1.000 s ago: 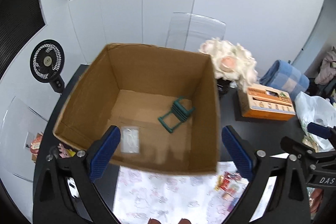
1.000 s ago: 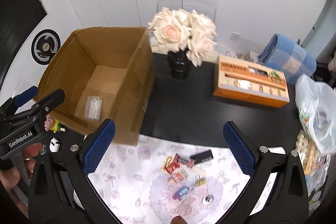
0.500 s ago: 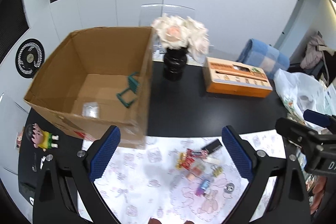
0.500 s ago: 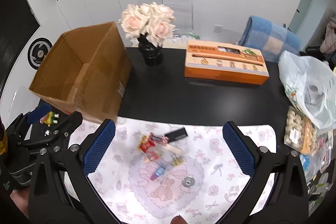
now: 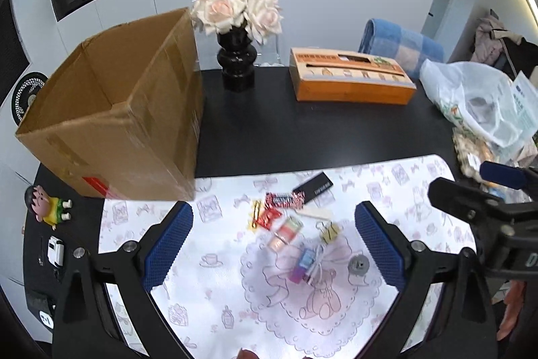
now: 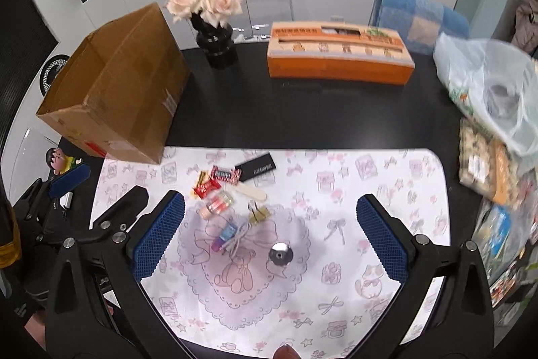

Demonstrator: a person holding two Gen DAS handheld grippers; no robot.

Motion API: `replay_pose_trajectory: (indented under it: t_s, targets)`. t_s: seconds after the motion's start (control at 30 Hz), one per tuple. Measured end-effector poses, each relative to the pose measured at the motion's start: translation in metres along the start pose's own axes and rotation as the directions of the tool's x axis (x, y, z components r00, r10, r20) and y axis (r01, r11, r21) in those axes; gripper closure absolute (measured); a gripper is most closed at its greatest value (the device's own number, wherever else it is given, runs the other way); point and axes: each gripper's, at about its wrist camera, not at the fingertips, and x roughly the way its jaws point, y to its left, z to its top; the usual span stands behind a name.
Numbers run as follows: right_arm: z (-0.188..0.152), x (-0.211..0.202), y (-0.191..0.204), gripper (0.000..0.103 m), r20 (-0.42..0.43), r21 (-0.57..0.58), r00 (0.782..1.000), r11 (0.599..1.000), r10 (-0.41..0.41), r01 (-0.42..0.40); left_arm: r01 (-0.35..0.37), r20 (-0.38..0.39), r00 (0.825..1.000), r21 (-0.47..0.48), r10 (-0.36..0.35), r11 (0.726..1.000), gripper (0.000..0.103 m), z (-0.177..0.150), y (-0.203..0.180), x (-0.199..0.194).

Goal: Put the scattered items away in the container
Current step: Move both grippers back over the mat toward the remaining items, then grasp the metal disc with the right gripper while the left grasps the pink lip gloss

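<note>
An open cardboard box point(image 5: 117, 120) point(image 6: 124, 96) stands at the left on the black table. Several small items lie scattered on a patterned white mat point(image 5: 386, 187) point(image 6: 370, 177): a red candy wrapper point(image 5: 282, 199) point(image 6: 223, 174), a black card point(image 5: 314, 187) point(image 6: 257, 169), a yellow binder clip point(image 5: 329, 229) point(image 6: 258, 213), a blue and purple tube point(image 5: 302, 263) point(image 6: 224, 236) and a silver disc point(image 5: 358, 264) point(image 6: 281, 254). My left gripper point(image 5: 274, 246) hovers open above the pile. Over the mat my right gripper point(image 6: 269, 234) is open too, holding nothing.
A black vase of pale roses point(image 5: 237, 22) point(image 6: 210, 12) stands behind the box. An orange tissue box point(image 5: 349, 76) point(image 6: 339, 54) and plastic bags point(image 5: 477, 96) point(image 6: 494, 83) fill the back and right. A toy figure point(image 5: 47, 202) and a white toy car point(image 5: 55, 251) lie at the left.
Both grippers have swung right and back, away from above the box and over the mat. The box's inside, with a green clip and a clear bag, is out of sight now.
</note>
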Motion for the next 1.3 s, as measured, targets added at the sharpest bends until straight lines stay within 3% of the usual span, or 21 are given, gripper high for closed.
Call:
replay_pose_trajectory:
  t_s: [0.4,0.57,0.73,0.87,1.07,1.13,1.3]
  targets:
    - [-0.047,0.044,-0.016,0.000,-0.052,0.027,0.999,1.000,0.004,-0.002,-0.024,-0.066,0.997,0.021,0.025,0.999,0.006,-0.055,0.000,0.039]
    - [-0.066,0.071,-0.024,0.000,-0.100,0.047,0.995,0.999,-0.007,0.011,0.069,-0.099,0.993,-0.015,-0.070,0.998,0.006,-0.077,0.005,0.065]
    - [-0.084,0.101,-0.027,0.002,-0.171,0.029,0.985,0.999,-0.024,0.029,0.070,-0.111,0.992,0.028,-0.066,0.997,0.006,-0.094,-0.001,0.087]
    - [-0.096,0.120,-0.029,0.017,-0.214,0.024,0.976,0.999,-0.024,0.030,0.061,-0.135,0.990,0.075,-0.050,0.995,0.007,-0.105,-0.008,0.103]
    - [-0.102,0.136,-0.035,0.036,-0.234,0.020,0.971,0.999,-0.043,0.049,0.100,-0.168,0.982,0.088,-0.084,0.991,0.007,-0.113,-0.018,0.120]
    - [-0.102,0.139,-0.036,0.042,-0.241,0.018,0.969,0.999,-0.044,0.050,0.093,-0.184,0.980,0.101,-0.073,0.991,0.018,-0.115,-0.021,0.125]
    - [-0.104,0.147,-0.031,0.053,-0.255,-0.014,0.966,0.999,-0.050,0.048,0.092,-0.230,0.971,0.104,-0.066,0.990,0.028,-0.119,-0.022,0.137]
